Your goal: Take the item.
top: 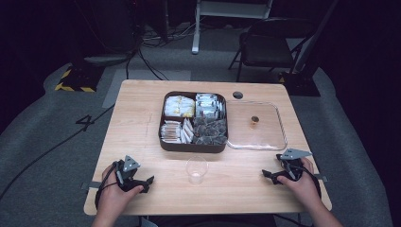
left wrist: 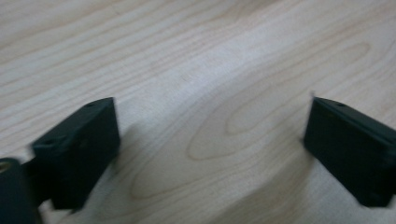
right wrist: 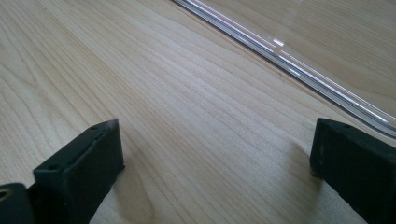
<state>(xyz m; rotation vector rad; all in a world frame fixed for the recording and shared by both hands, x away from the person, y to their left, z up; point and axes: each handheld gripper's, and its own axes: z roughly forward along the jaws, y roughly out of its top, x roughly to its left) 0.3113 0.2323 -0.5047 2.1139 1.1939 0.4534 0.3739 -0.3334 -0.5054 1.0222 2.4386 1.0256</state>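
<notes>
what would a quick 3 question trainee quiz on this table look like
1. True or false: the clear cup stands inside the brown box.
2. What lies right of the box? A) clear lid B) a plate C) a towel
3. Fill in: the left tongs and right tongs both have their jaws ____.

Key: 1 false, it stands on the table in front of the box. 2 A. 3 open.

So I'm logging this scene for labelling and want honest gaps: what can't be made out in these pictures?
- Printing on the packets in the brown tray: too small in the high view.
- Small brown thing on the clear lid: too small to identify, high view.
- Whether the clear cup holds anything: glare, high view.
- Left gripper: jaw outer ends cut off by the frame, blurred, left gripper view.
- Right gripper: the lid's extent is cut off, right gripper view.
</notes>
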